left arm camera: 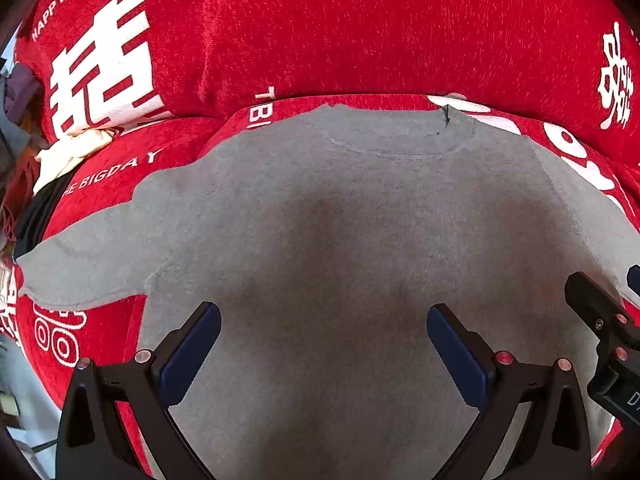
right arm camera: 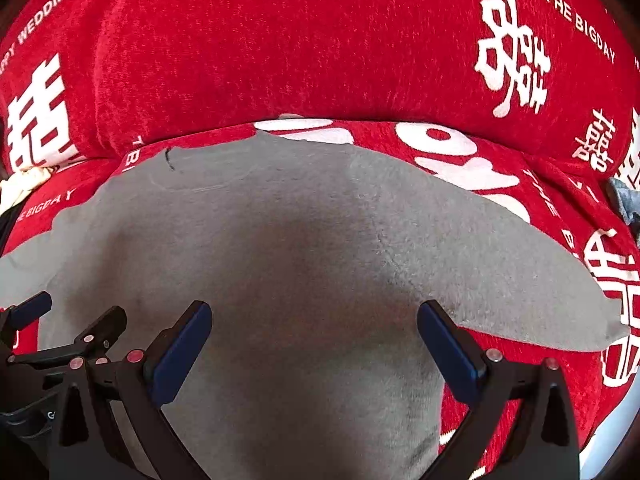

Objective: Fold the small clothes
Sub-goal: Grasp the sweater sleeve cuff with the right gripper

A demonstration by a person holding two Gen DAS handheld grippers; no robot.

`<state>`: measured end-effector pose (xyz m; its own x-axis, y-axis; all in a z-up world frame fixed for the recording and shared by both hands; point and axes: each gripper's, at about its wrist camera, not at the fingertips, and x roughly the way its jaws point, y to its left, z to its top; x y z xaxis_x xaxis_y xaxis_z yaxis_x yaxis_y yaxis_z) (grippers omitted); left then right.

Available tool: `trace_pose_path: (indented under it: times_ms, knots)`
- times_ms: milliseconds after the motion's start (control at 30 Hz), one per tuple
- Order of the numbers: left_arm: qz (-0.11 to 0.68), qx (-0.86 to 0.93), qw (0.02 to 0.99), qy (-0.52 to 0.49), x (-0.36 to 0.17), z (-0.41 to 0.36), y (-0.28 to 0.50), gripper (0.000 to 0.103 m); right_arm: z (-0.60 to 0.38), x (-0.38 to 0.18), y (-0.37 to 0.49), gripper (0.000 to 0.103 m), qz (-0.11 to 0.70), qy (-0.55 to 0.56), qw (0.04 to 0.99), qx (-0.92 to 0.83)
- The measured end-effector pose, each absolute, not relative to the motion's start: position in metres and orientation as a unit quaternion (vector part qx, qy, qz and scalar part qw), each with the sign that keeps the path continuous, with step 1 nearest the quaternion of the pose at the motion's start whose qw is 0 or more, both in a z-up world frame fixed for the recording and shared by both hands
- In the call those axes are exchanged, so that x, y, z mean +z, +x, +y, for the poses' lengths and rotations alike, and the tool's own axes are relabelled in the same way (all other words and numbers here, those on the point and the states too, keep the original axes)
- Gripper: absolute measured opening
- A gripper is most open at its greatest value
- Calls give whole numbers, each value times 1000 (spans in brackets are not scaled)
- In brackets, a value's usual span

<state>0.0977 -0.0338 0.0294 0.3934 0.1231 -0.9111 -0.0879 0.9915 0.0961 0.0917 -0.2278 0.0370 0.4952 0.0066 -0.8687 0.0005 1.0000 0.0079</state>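
A small grey sweatshirt (left arm camera: 340, 208) lies flat on a red cover, collar (left arm camera: 396, 136) away from me and both sleeves spread out. My left gripper (left arm camera: 324, 316) hovers open over the lower middle of its body, nothing between the fingers. The left sleeve (left arm camera: 80, 264) reaches toward the left edge. In the right wrist view the same sweatshirt (right arm camera: 288, 248) fills the middle, and its right sleeve (right arm camera: 520, 280) stretches to the right. My right gripper (right arm camera: 314, 314) is open above the body near the right armpit seam. Each gripper shows at the edge of the other's view.
The red cover (left arm camera: 360, 28) with white lettering drapes over a cushioned seat and its backrest. A heap of cream and dark clothes (left arm camera: 60, 168) sits at the left. A blue-grey piece of cloth (right arm camera: 622, 196) lies at the far right.
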Motion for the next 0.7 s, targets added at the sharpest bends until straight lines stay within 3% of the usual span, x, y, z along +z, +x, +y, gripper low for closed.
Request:
trace_pose_path:
  times_ms: [700]
  knots:
    - [561, 43, 825, 57, 6, -100, 132, 103, -330, -2, 116, 102, 521, 46, 850, -66]
